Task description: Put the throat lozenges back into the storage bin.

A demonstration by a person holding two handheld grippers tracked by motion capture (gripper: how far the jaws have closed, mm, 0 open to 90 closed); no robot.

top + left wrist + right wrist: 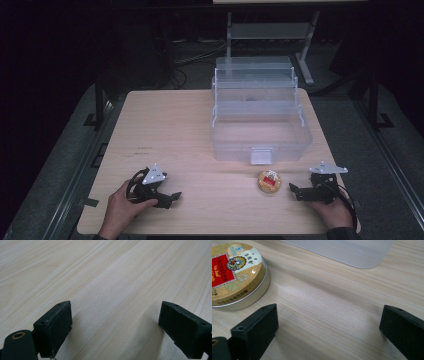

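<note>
High view: I see a pale wood table [200,125] in a dark room. A clear plastic box [260,125] stands open at the far right; its contents I cannot make out. A round gold tin [269,181] lies just before it, lid on. My left gripper [170,197] and right gripper [295,191] rest low near the front edge, pointing inward.

Left gripper view: fingers [53,326] spread over bare wood.

Right gripper view: fingers [255,331] spread, tin [235,275] just ahead at left, untouched.

Both tongs [176,195] [292,188] low, jaws wide apart.
</note>
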